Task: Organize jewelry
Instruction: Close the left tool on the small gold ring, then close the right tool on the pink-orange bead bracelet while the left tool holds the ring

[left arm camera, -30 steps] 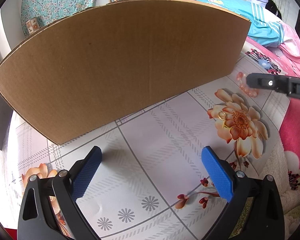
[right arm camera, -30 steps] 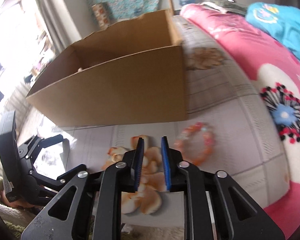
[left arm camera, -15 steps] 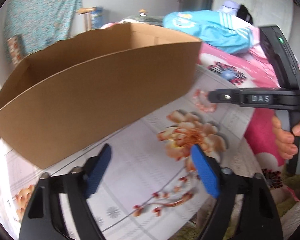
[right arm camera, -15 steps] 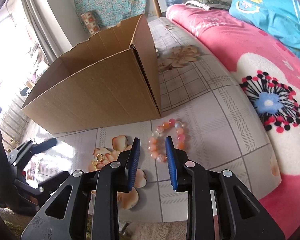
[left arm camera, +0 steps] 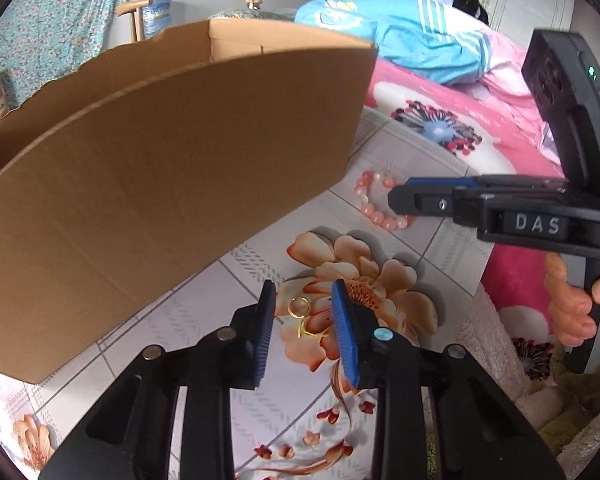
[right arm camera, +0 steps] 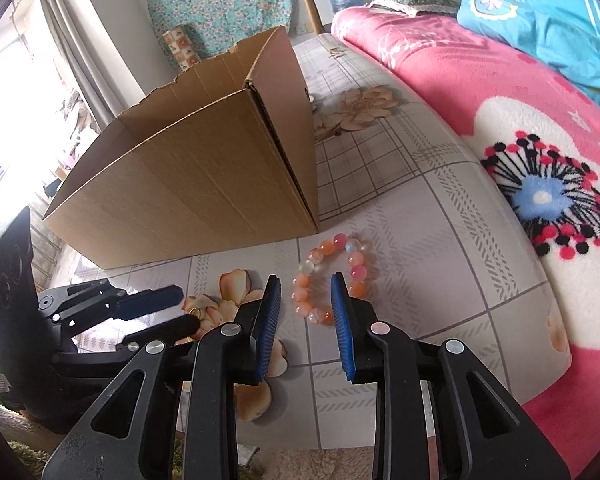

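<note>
**Both grippers poised over jewelry beside the box**

Presently, in the left wrist view, my left gripper [left arm camera: 303,300] points down at the flower-printed tablecloth [left arm camera: 204,320] just in front of the cardboard box [left arm camera: 172,184]. Its jaws have just been closing and now stand narrowly apart; the gold rings [left arm camera: 300,307] lie between the blue pads, but I see no pad pressing on them, so nothing is gripped. The rings rest on the printed orange flower, near the box's front wall. The beaded bracelet [left arm camera: 374,204] lies off the box's right front corner, partly covered by my right gripper [left arm camera: 398,196], which reaches in from the right with a hand [left arm camera: 576,304] on its handle.

In the right wrist view, my right gripper [right arm camera: 305,296] hangs above the beaded bracelet [right arm camera: 332,276], jaws narrowly apart and holding nothing. The bracelet lies flat on the tablecloth [right arm camera: 420,240], just beside the near corner of the cardboard box [right arm camera: 204,184]. My left gripper [right arm camera: 180,308] sits to the left, at the box's front wall, over a gold ring [right arm camera: 194,313]. A pink floral blanket [right arm camera: 540,160] lies well to the right of the box.
</note>
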Demonstrator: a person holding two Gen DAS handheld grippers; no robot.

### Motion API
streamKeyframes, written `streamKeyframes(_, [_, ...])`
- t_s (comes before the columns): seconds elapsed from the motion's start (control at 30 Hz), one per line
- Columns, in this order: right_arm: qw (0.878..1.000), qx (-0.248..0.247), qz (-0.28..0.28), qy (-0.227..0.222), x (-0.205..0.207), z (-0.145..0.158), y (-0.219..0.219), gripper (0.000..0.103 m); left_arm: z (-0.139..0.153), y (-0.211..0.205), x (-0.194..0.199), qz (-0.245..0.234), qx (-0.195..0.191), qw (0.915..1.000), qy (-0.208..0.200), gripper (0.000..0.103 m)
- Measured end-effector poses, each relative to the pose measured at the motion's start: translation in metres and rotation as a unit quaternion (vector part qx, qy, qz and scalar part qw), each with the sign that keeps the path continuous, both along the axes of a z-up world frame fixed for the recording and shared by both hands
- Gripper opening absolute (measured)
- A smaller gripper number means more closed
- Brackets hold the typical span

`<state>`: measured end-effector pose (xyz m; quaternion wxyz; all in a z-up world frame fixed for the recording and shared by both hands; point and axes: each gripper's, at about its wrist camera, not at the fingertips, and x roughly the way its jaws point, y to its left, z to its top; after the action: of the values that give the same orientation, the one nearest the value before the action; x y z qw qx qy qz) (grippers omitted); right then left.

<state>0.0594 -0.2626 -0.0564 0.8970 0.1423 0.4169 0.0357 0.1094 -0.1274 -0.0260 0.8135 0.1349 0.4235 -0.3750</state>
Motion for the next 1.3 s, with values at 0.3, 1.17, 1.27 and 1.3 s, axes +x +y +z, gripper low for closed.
streamKeyframes(0.3, [1.000,0.003,-0.001,-0.004,-0.002,0.001,-0.004,0.026,-0.005,-0.006,-0.005,-0.003,0.032,0.9992,-0.025,0.013])
streamKeyframes(1.17, [0.997,-0.069,0.041,0.014,0.017,0.001,0.016,0.026,-0.003,0.040,0.006,0.080,0.024,0.9965,0.000,0.010])
streamKeyframes(1.27, [0.995,-0.080,0.040,0.037,0.024,-0.006,0.018,0.026,-0.002,0.041,0.008,0.084,0.023,0.9962,0.006,0.010])
streamKeyframes(1.3, [0.995,-0.078,0.041,0.041,0.025,-0.008,0.018,0.026,-0.002,0.041,0.008,0.085,0.024,0.9961,0.007,0.009])
